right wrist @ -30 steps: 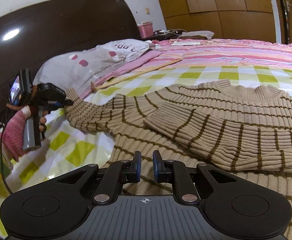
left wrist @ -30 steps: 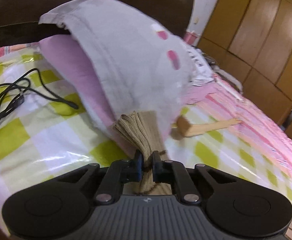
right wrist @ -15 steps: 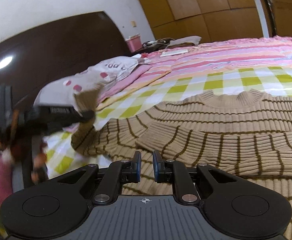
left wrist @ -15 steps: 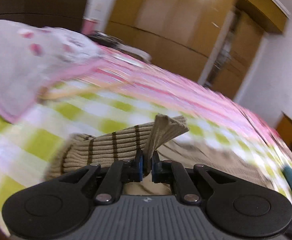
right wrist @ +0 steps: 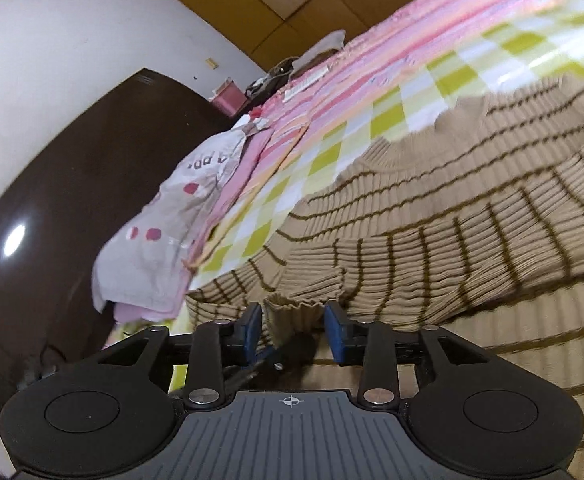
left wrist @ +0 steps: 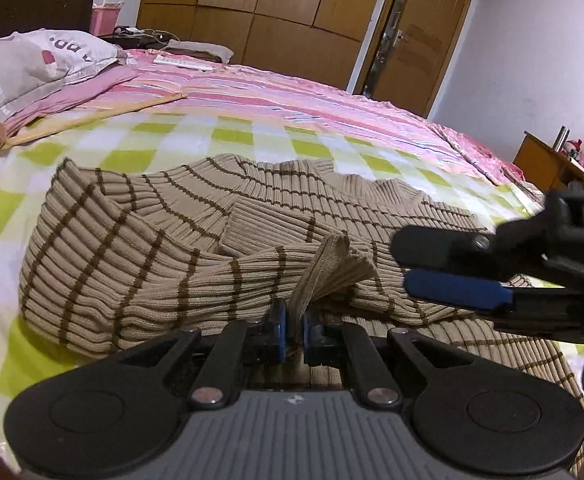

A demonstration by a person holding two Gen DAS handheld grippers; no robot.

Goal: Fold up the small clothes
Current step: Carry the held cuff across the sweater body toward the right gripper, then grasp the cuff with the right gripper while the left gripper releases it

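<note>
A tan ribbed sweater with brown stripes [left wrist: 163,248] lies on the checked bed sheet [left wrist: 227,136]. One sleeve is folded across its chest. My left gripper [left wrist: 294,332] is shut on the cuff of the other sleeve [left wrist: 328,268] and holds it over the sweater's body. My right gripper [right wrist: 294,330] is open, its jaws on either side of that cuff [right wrist: 292,310]. It also shows in the left wrist view [left wrist: 452,270], coming in from the right just above the sweater.
A grey spotted pillow [left wrist: 15,68] on pink bedding lies at the head of the bed, by the dark headboard [right wrist: 71,200]. A wooden stick [left wrist: 87,118] lies on the sheet. Wooden wardrobes [left wrist: 275,12] and a door stand behind.
My left gripper has swung the sleeve cuff from near the pillow over onto the sweater's body. My right gripper has opened, tilted and moved up to the cuff.
</note>
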